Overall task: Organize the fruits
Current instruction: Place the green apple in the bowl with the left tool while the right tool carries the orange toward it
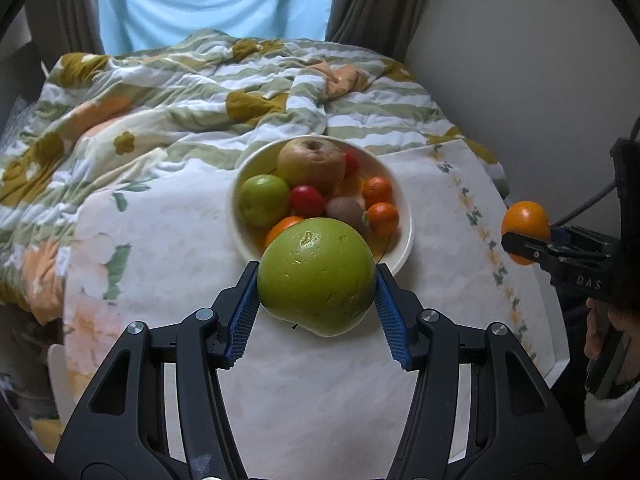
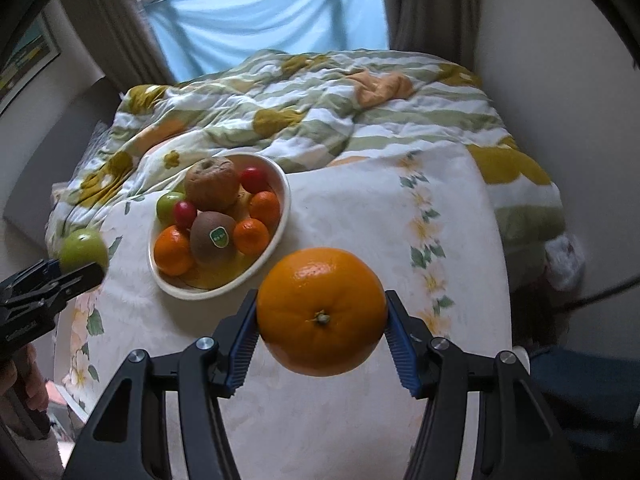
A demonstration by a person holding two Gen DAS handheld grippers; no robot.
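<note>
Right now our left gripper (image 1: 316, 280) has its blue pads pressed on either side of a large green apple (image 1: 316, 276), held in the air just in front of the bowl (image 1: 404, 236). Our right gripper (image 2: 322, 312) is likewise closed on a big orange (image 2: 322, 312), lifted clear of the floral cloth (image 2: 380, 208) and to the right of the bowl. Further out, the white bowl already holds a wrinkled brown apple (image 2: 211, 184), a smaller green apple (image 1: 264, 206), a stickered kiwi (image 2: 213, 240), several mandarins and two small red fruits. We judge the sorting nearly finished: no loose fruit lies on the cloth that we can see, so only these two held pieces remain to be placed.
</note>
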